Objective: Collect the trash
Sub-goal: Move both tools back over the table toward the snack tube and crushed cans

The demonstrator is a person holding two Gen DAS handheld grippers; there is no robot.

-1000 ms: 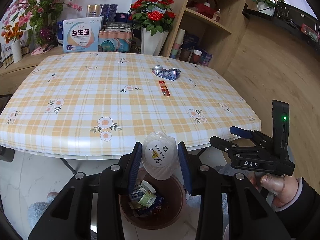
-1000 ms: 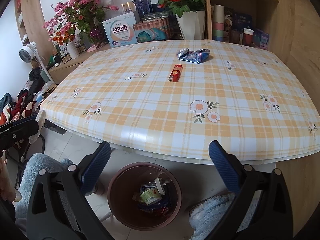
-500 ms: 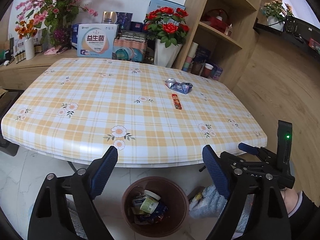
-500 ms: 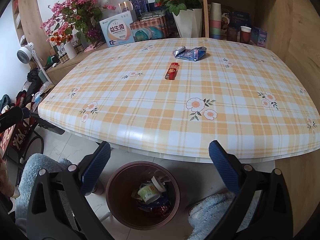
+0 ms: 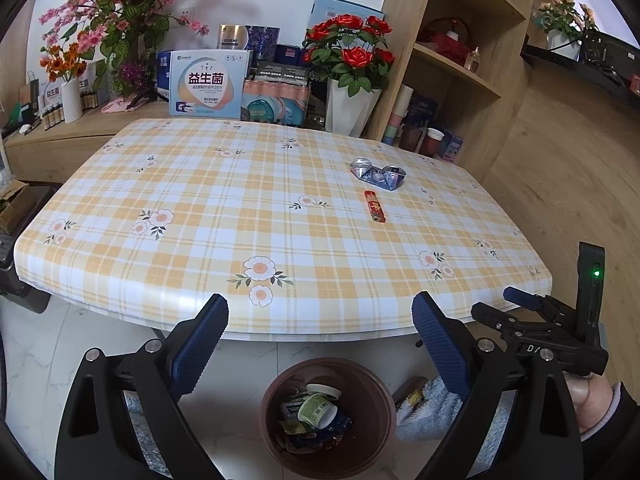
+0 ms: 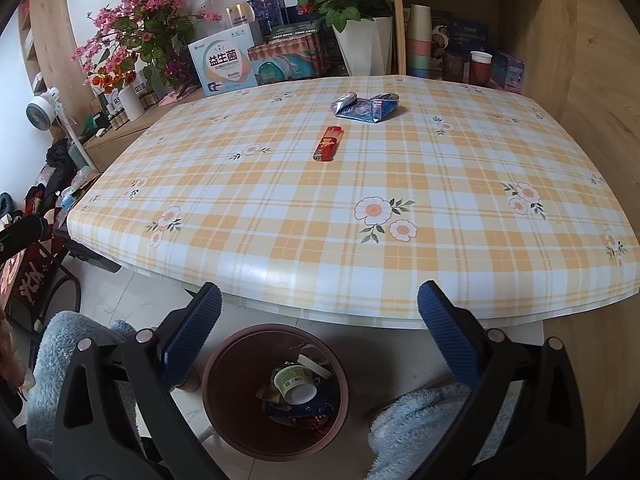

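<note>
Trash left on my counter comes to two pieces: a crushed can, thin crumpled metal in blue and silver, folded flat, and a slim red lighter of glossy plastic. Both lie toward the far right of the top, the can beyond the lighter and just apart from it. In my left view the lighter's long axis runs near to far, tipping slightly left at its far end; the can's long axis lies across, left to right, both silver ends showing.

My counter wears a smooth, slightly shiny cloth of orange and white plaid with printed daisies. Below its near edge, on pale marble-look floor, stands a round brown plastic bin, holding a small paper cup on its side and crumpled wrappers.

My left tool has just been opening; its ribbed blue pads now stand wide above the bin with nothing between them. My right tool is likewise spread wide and empty. Fluffy blue fabric sits beside the bin.
</note>
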